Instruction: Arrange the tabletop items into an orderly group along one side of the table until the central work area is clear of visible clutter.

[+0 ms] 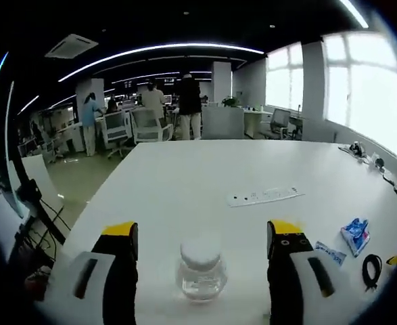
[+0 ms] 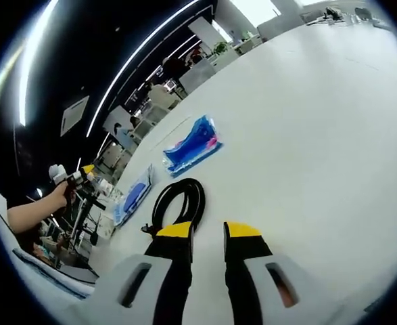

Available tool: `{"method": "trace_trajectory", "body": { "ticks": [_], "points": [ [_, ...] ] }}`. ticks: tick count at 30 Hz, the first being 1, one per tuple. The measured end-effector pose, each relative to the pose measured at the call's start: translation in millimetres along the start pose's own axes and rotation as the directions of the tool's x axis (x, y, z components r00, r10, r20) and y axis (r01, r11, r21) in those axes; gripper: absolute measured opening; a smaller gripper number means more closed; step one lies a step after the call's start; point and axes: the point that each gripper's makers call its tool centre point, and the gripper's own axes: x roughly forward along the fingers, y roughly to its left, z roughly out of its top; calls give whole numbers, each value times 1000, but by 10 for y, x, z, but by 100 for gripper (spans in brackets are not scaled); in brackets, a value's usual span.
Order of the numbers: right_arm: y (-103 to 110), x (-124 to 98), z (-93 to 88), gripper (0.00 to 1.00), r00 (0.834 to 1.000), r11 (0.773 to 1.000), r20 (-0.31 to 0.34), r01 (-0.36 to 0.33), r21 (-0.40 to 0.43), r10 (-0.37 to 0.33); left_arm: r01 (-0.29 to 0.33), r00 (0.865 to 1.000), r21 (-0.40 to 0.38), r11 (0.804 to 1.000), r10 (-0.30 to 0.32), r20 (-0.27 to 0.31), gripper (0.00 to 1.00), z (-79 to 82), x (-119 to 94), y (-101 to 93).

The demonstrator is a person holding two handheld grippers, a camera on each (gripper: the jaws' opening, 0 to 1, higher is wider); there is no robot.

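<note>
Between the left gripper's (image 1: 201, 233) wide-spread yellow-tipped jaws stands a small clear jar (image 1: 200, 269) with a white lid, upright on the white table (image 1: 184, 176), with a gap on each side so neither jaw touches it. Further out on the table lies a white power strip (image 1: 264, 196), well apart from the jar. Off to the right of that view: a blue packet (image 1: 356, 234), a flat blue-and-white sachet (image 1: 330, 253) just beside it, and a black coiled cable (image 1: 370, 270) near the edge. Office desks, chairs and standing people fill the background beyond the table

Right gripper (image 2: 207, 230) has its jaws nearly together with a narrow gap, nothing held between them. Just ahead of the left jaw tip lies the black coiled cable (image 2: 180, 200), close to or touching it, cannot tell. Beyond the cable sits the blue packet (image 2: 194, 145), and the flat sachet (image 2: 133, 197) lies off to the left near the table edge. At far left of that view a person's hand (image 2: 64, 191) holds the left gripper (image 2: 68, 177), jaw state there too small to tell
</note>
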Motion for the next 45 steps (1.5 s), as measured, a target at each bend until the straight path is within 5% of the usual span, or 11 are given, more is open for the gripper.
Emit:
{"method": "trace_trajectory", "body": {
  "ticks": [7,18,25,39,45],
  "points": [
    [58,35,3,16,1000,1000,-8,-19,-21,19,18,1000,-34,999,-17,9,100,-50,-193,2],
    [195,56,54,21,998,993,0,-68,-94,68,5,1000,-70,998,-3,30,100,-154,-491,23],
    [209,60,89,22,997,993,15,-75,-93,77,73,996,-74,995,-69,53,98,-266,-808,-165],
    [412,160,61,23,989,980,-22,-150,-130,149,96,993,37,995,-98,63,100,-540,-1418,-261],
    [523,209,120,24,987,977,-19,-161,-138,160,124,988,-8,992,-123,95,99,-585,-1665,-317]
  ]
}}
